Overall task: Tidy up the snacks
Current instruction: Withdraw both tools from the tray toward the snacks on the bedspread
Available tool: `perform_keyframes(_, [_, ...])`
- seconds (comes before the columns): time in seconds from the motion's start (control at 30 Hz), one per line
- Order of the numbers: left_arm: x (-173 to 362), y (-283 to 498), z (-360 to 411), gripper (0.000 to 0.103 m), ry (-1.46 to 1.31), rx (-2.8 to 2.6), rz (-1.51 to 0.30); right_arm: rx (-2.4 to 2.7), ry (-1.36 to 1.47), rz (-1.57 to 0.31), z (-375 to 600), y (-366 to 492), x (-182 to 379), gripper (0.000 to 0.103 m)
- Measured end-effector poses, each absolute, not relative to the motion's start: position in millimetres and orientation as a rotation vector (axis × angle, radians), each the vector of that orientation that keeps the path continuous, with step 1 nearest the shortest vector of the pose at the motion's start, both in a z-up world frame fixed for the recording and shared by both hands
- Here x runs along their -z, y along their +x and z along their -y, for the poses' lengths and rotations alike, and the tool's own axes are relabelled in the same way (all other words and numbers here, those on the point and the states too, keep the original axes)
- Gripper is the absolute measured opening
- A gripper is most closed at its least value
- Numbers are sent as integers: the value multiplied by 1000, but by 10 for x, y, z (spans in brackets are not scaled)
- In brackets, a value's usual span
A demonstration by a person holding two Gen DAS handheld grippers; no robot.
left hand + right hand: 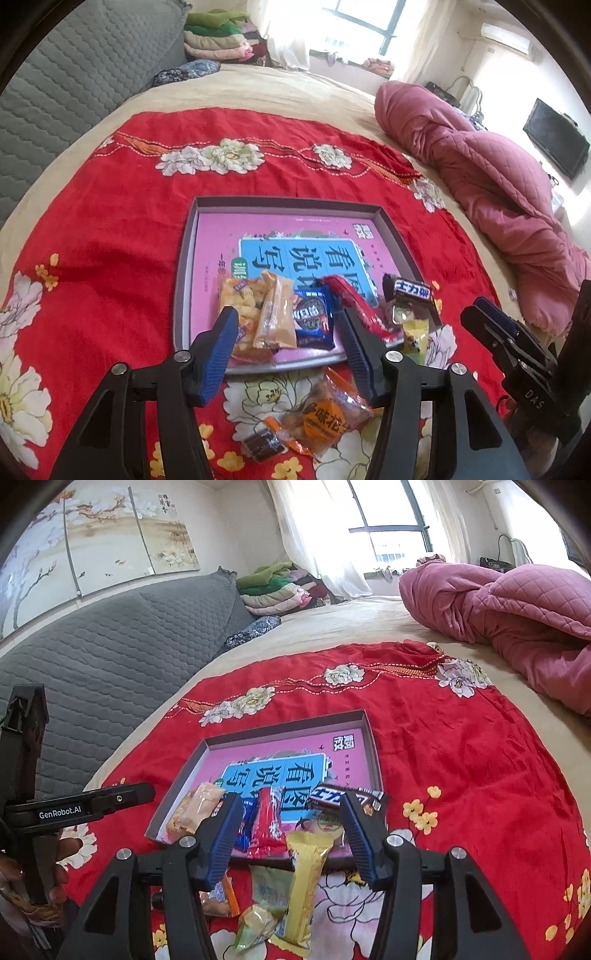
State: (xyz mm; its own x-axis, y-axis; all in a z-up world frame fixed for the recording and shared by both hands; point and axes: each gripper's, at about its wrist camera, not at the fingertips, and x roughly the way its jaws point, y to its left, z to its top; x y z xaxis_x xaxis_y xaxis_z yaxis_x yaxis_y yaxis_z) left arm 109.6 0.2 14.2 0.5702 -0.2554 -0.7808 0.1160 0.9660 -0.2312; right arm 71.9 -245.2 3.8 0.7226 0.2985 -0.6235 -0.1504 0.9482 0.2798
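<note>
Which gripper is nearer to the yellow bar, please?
Right. The right gripper hangs directly over the yellow bar, which lies between its open fingers; the left gripper sits off to the side, over the blue packet.

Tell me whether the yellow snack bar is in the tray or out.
Partly in: the yellow snack bar leans across the tray front rim, lower end on the red cloth.

Tray (184,280) lies on cloth (110,221), cloth on bed (258,85), ahead of left gripper (286,328). Snack packs (275,317) crowd the tray's near end, between and just beyond that gripper's fingers. Peanut pack (325,417) lies on cloth nearer than the tray. Bar (306,886) leans over the tray's near rim between right gripper's (290,825) fingers. Quilt (480,177) far right; headboard (74,81) left.
</note>
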Motion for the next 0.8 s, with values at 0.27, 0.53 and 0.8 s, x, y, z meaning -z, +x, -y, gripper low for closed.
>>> perform_keyframes(0.27, [-46,1004,32,60,-138,222,-986,-247,205,-755,2435,607,8,58])
perform_keyframes(0.53, [89,917,-74,60,-117,221,-1047,-251,168,-842,2373,481,154,58])
perform_keyframes(0.8, [307,763,-178,60,-93,250,-1128,-246,122,-937,2329,400,328,58])
